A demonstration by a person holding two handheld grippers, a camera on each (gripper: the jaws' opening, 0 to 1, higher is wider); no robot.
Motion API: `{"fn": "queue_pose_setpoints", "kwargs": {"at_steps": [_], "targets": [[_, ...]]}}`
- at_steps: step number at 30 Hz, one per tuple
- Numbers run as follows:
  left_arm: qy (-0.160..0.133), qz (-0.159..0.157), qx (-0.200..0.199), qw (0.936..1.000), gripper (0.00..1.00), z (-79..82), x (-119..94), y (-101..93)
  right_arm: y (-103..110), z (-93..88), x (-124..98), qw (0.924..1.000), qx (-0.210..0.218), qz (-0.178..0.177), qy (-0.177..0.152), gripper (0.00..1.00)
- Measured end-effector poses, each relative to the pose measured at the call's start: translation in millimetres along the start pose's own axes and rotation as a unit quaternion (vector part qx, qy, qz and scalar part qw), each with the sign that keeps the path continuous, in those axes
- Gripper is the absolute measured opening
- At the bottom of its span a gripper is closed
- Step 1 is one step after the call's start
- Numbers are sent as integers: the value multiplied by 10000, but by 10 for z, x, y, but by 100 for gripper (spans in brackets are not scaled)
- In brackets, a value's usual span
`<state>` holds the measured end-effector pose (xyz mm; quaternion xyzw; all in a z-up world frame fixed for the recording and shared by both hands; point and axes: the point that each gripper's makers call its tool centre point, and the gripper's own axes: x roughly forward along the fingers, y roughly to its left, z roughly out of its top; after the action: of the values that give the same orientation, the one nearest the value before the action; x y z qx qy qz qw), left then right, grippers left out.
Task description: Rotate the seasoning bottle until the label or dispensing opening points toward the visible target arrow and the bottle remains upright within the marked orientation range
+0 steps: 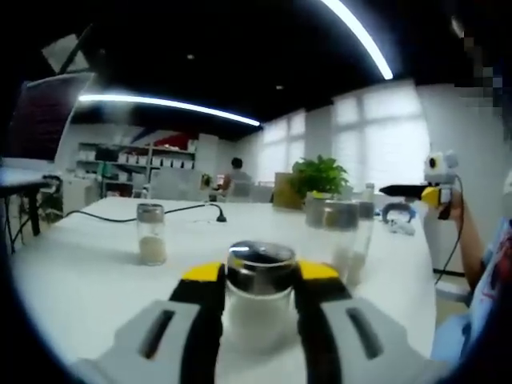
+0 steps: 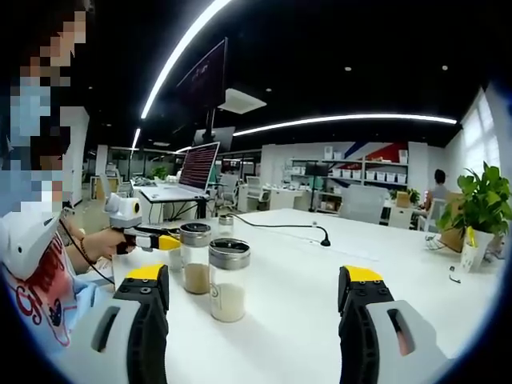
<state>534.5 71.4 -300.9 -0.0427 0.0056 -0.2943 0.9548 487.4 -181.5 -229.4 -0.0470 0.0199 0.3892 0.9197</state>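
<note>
In the left gripper view, the left gripper point(image 1: 260, 298) reaches forward low over the white bench point(image 1: 80, 272), level with the surface, and its yellow-tipped black jaws are closed against both sides of a seasoning bottle point(image 1: 260, 292) with a shiny metal cap; the bottle stands upright between them with pale contents in its lower part. A second bottle point(image 1: 150, 234) stands apart to the left, and two more capped jars point(image 1: 344, 228) stand close together just behind the right jaw. At the right edge the right gripper point(image 1: 408, 190) is held up in a person's hand point(image 1: 458, 204), clear of the bench, with its jaws pointing left. A potted plant point(image 1: 320, 176) sits at the far side. In the right gripper view, the right gripper point(image 2: 254, 308) hovers above the bench with its jaws spread wide and nothing between them. Two jars stand side by side ahead of its left jaw, the nearer one point(image 2: 229, 280) holding pale grains and the farther one point(image 2: 194, 258) holding brownish ones. The left gripper point(image 2: 164, 240) comes in from the left, held by a hand point(image 2: 102, 242), level with the jars. A black cable point(image 2: 280, 226) runs across the bench behind.
</note>
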Motion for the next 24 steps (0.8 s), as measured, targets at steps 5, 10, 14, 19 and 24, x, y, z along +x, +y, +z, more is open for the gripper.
{"fn": "queue_pose_setpoints", "kwargs": {"at_steps": [5, 10, 14, 19, 24], "targets": [[48, -141, 11, 9999, 35, -6, 7, -12, 14, 15, 8, 10000, 44, 35, -45, 90], [80, -365, 16, 9993, 35, -6, 10, -26, 4, 1, 6, 10000, 67, 42, -27, 90], [116, -535, 12, 9985, 35, -4, 9, -26, -5, 3, 5, 10000, 81, 35, -32, 90], [158, -869, 21, 9961, 35, -1, 7, -31, 0, -6, 9, 10000, 72, 36, -3, 90], [227, -1132, 27, 9933, 35, -3, 15, -39, 9, -4, 17, 10000, 59, 43, 5, 89]]}}
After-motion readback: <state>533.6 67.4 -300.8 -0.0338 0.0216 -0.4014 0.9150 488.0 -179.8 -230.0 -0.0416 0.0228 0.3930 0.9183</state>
